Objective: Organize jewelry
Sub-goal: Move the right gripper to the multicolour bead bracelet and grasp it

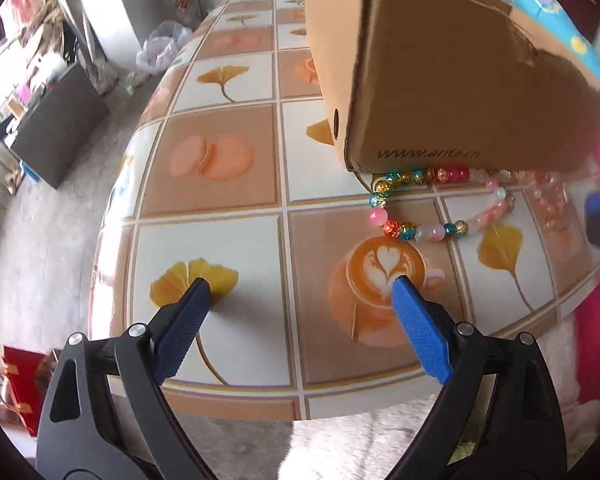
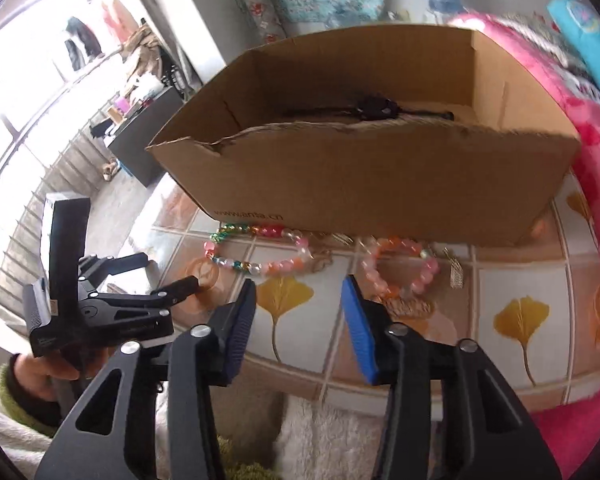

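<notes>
A multicoloured bead bracelet [image 1: 392,227] [image 2: 260,266] lies on the patterned tablecloth [image 1: 228,248] just in front of an open cardboard box [image 1: 440,80] [image 2: 380,184]. To its right lies a pink and orange bead bracelet [image 2: 396,246] [image 1: 548,200], with a small silver charm [image 2: 456,276] beside it. A black piece [image 2: 374,108] rests inside the box. My left gripper [image 1: 300,284] stands wide open over the table, short of the beads and to their left, with nothing in it. My right gripper [image 2: 300,282] is open just short of both bracelets, nothing between its pads.
Pink fabric [image 2: 596,184] and a blue cushion [image 2: 588,40] crowd the table's right side. A hand [image 2: 40,372] holds the left gripper's handle at the lower left of the right wrist view. A red gift bag [image 1: 20,384] and a dark cabinet [image 1: 56,120] stand on the floor.
</notes>
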